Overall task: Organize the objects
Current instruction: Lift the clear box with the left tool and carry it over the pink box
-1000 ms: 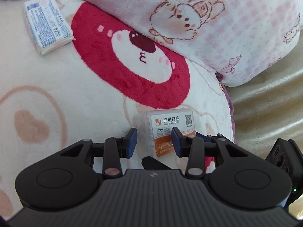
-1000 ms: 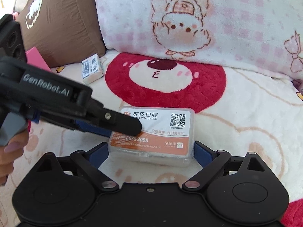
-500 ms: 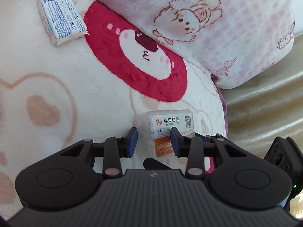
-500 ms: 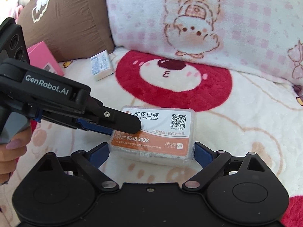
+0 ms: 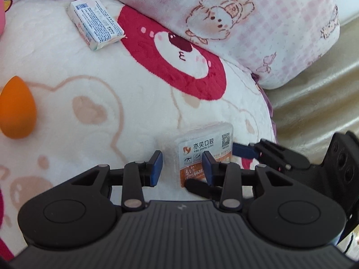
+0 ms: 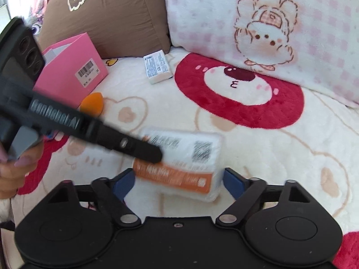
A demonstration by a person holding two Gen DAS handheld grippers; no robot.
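A clear toothpick box (image 6: 179, 163) with an orange dental-clinic label lay on a fleece bear-print blanket (image 5: 67, 51), held at one end in the clamped left tool (image 5: 181, 165). The right tool (image 6: 178, 180) straddled it, jaws just closing, pads not visibly pressing. Nearby lay a tissue pack (image 5: 95, 22), an orange makeup sponge (image 5: 16, 107) and a pink box (image 6: 74, 71).

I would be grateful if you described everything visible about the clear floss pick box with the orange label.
The floss pick box is a flat, clear plastic case with rounded corners, topped by a white and orange label carrying Chinese text, a QR code and a phone number. It looks closed. The left gripper clamps its short end, apparently lifting it off the blanket. The right gripper straddles its long sides, jaws just closing, pads not yet pressing.
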